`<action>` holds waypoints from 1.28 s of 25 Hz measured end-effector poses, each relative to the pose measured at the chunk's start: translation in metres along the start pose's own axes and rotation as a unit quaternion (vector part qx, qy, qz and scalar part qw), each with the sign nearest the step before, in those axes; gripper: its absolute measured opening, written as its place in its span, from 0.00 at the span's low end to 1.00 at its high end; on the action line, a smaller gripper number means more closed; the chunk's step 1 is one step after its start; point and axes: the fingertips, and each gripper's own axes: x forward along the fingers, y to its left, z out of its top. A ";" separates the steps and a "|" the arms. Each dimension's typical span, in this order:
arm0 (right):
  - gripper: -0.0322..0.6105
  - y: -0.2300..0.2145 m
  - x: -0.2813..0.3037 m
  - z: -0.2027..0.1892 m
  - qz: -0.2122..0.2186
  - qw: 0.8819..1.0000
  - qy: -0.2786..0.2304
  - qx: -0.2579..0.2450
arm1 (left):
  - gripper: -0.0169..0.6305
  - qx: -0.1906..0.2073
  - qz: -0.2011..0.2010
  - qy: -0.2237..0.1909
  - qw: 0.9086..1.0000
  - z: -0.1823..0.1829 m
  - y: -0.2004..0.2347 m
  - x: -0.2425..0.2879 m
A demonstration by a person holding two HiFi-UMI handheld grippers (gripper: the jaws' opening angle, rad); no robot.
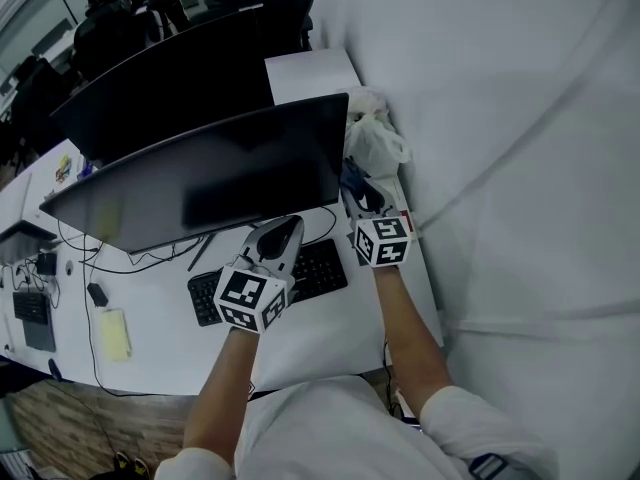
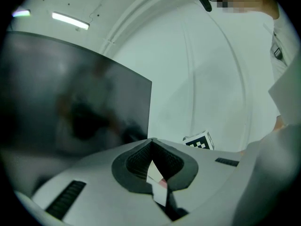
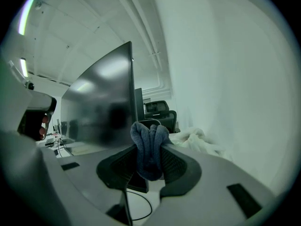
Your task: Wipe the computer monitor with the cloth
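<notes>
A wide dark monitor (image 1: 230, 173) stands on the white desk (image 1: 320, 338). My right gripper (image 1: 362, 203) is shut on a bunched dark blue cloth (image 1: 355, 181) and sits by the monitor's right edge, just below its lower corner. In the right gripper view the cloth (image 3: 149, 149) bulges between the jaws of the right gripper (image 3: 149, 142), with the monitor (image 3: 103, 102) to the left. My left gripper (image 1: 278, 240) hovers below the screen's lower edge, over the keyboard. In the left gripper view the left gripper (image 2: 151, 144) has its jaws meeting at the tip, and the monitor (image 2: 75, 98) fills the left.
A black keyboard (image 1: 318, 271) lies under the grippers, with cables (image 1: 140, 261) running left. A white plastic bag (image 1: 375, 140) sits at the desk's right end by the wall. A second monitor (image 1: 170, 78) and office chairs (image 1: 290, 13) stand behind. A yellow pad (image 1: 113, 333) lies front left.
</notes>
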 end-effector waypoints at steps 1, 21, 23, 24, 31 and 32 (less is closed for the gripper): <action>0.27 0.001 -0.001 0.006 0.003 1.000 -0.006 -0.003 | 0.04 0.002 0.000 -0.004 1.000 0.005 0.001 0.000; 0.27 0.019 -0.023 0.127 0.029 0.992 -0.114 -0.037 | 0.04 0.032 0.004 -0.050 0.998 0.085 -0.002 0.008; 0.27 0.021 -0.025 0.142 0.031 0.991 -0.126 -0.046 | 0.04 0.033 0.005 -0.051 0.998 0.091 -0.001 0.008; 0.27 0.022 -0.026 0.150 0.032 0.990 -0.131 -0.051 | 0.04 0.034 0.006 -0.053 0.998 0.095 0.000 0.008; 0.27 0.028 -0.033 0.189 0.039 0.984 -0.161 -0.065 | 0.04 0.037 0.010 -0.084 0.996 0.123 -0.001 -0.001; 0.27 0.029 -0.035 0.195 0.039 0.983 -0.165 -0.069 | 0.04 0.037 0.011 -0.087 0.995 0.127 0.000 -0.003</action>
